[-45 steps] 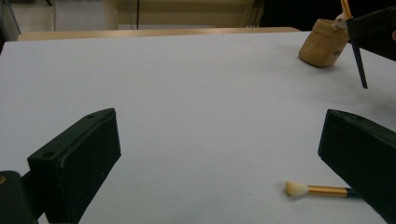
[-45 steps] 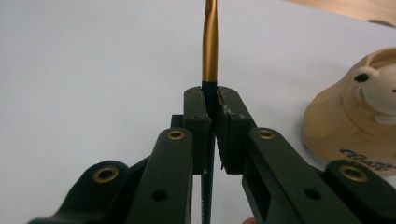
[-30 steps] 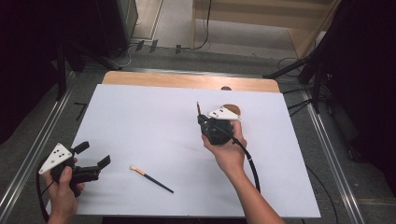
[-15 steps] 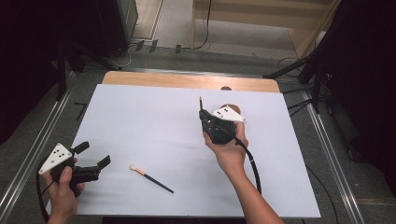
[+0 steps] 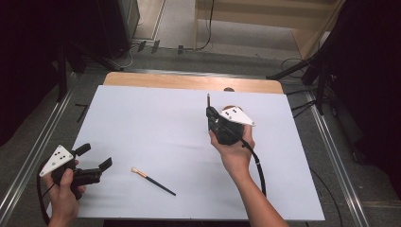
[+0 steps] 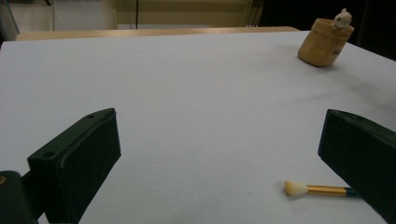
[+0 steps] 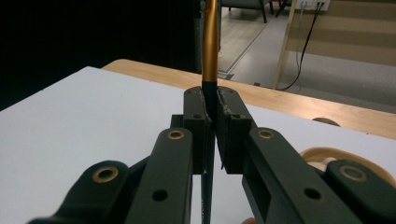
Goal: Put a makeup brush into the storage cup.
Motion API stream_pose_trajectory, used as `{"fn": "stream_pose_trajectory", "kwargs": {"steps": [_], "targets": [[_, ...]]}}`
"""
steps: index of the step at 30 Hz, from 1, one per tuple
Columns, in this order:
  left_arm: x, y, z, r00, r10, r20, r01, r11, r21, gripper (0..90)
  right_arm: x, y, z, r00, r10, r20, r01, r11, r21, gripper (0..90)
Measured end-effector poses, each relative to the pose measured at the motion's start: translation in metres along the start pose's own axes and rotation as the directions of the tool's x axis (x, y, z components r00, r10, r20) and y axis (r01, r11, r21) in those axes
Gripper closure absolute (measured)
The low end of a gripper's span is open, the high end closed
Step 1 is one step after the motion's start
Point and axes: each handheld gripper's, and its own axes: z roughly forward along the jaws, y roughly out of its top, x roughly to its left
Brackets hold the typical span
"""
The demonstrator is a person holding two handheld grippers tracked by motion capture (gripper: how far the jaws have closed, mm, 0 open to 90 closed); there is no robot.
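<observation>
Care suits this step: right gripper point(image 5: 208, 109), pinching an upright brush point(image 7: 210, 42), should lower it straight into the wooden holder point(image 6: 324, 43) just beside.

A slim brush point(image 7: 210, 56) with a gold ferrule stands upright above the white table. A second brush point(image 5: 152, 180) – pale tip, dark handle – lies flat near the front edge.

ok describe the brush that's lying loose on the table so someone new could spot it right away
Start from the white sheet covering the table and go to its near edge, just right of the open left gripper. There the loose brush lies flat at a slant, pale tuft toward that gripper, with a gold ferrule and dark handle. The other brush stands upright, clamped in the right gripper.
</observation>
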Motion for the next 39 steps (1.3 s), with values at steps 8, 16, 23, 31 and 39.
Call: {"fn": "stream_pose_trajectory", "kwargs": {"steps": [8, 16, 23, 31, 39], "targets": [[0.0, 0.0, 0.0, 1.0, 0.0, 0.0, 0.0, 1.0, 0.001, 0.0, -0.003, 0.004, -0.006, 0.9994, -0.001, 0.033, 0.003, 0.999, -0.046, 84.4], [0.0, 0.0, 0.0, 1.0, 0.0, 0.001, 0.0, 1.0, 0.0, 0.0, -0.009, 0.007, -0.009, 0.9985, 0.006, 0.055, -0.002, 0.997, -0.075, 84.5], [-0.001, 0.0, 0.0, 1.0, 0.0, 0.001, 0.0, 1.0, 0.003, 0.0, -0.013, 0.012, -0.013, 0.9968, 0.02, 0.078, -0.011, 0.993, -0.119, 84.5], [-0.001, 0.0, 0.001, 1.0, -0.003, 0.001, 0.003, 1.0, 0.004, 0.0, -0.023, 0.019, -0.018, 0.994, 0.043, 0.1, -0.028, 0.989, -0.148, 84.5], [0.0, 0.0, 0.001, 1.0, -0.001, 0.003, 0.001, 1.0, 0.003, 0.0, -0.034, 0.023, -0.022, 0.9895, 0.066, 0.128, -0.044, 0.984, -0.172, 84.5]]}}
